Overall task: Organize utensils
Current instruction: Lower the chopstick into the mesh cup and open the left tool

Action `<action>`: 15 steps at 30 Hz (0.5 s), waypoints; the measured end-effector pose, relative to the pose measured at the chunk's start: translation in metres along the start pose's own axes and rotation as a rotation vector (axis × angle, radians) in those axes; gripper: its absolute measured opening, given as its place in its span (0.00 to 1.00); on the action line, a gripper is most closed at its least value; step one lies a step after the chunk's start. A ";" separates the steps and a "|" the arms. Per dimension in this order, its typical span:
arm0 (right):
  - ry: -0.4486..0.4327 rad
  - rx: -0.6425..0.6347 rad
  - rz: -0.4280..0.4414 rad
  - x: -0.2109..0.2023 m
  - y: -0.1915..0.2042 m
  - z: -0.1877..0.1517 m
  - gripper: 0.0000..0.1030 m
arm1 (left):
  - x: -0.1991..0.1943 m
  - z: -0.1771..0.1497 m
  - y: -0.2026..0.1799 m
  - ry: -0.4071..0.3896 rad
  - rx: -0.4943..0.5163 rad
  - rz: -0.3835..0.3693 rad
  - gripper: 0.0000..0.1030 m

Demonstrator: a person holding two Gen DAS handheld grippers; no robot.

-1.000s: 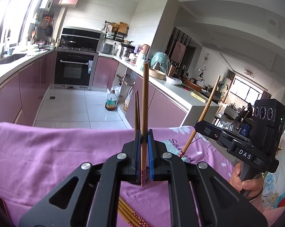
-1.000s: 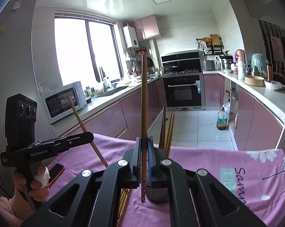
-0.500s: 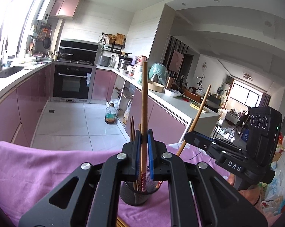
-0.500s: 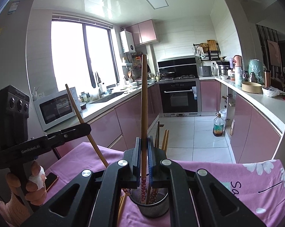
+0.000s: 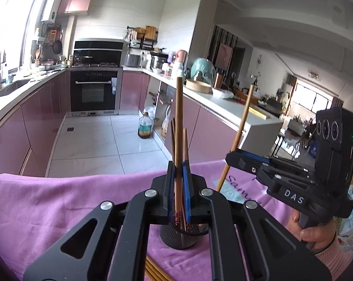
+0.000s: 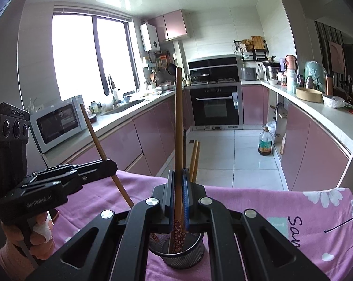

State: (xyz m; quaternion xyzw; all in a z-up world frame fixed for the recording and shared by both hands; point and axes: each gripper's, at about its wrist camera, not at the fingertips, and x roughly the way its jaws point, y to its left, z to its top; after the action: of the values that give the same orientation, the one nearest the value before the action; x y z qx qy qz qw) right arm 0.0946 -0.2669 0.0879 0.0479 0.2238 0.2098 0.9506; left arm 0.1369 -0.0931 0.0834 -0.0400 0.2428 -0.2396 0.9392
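My left gripper (image 5: 178,166) is shut on an upright wooden chopstick (image 5: 178,121). Its patterned lower end hangs over the black mesh holder (image 5: 178,237), which has several chopsticks (image 5: 185,140) standing in it. To the right, my right gripper (image 5: 230,160) grips a second, tilted chopstick (image 5: 243,128). In the right wrist view, my right gripper (image 6: 178,173) is shut on that chopstick (image 6: 179,117), with its patterned end dipping into the holder (image 6: 184,256). My left gripper (image 6: 112,165) is at the left with its chopstick (image 6: 94,135).
A purple cloth (image 5: 59,199) covers the table, and loose chopsticks (image 5: 153,270) lie on it near me. Beyond the table's far edge are a tiled floor, pink cabinets and an oil bottle (image 6: 265,144). A hand (image 6: 39,241) holds the left gripper's handle.
Both grippers have shifted with their chopsticks. The mesh holder, hidden behind the jaws a second ago, now shows below them, with both patterned chopstick ends over or in it.
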 end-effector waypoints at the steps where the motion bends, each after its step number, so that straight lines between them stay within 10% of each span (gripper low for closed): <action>1: 0.006 0.001 -0.001 0.002 -0.001 -0.001 0.05 | 0.002 0.000 0.002 0.008 0.003 0.001 0.07; 15: 0.126 0.017 -0.003 0.032 -0.005 -0.015 0.05 | 0.023 -0.011 0.012 0.151 0.033 -0.003 0.07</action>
State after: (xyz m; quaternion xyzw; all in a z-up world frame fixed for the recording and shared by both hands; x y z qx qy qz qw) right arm 0.1162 -0.2584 0.0606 0.0423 0.2850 0.2091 0.9345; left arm 0.1549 -0.0934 0.0617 -0.0064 0.3090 -0.2471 0.9184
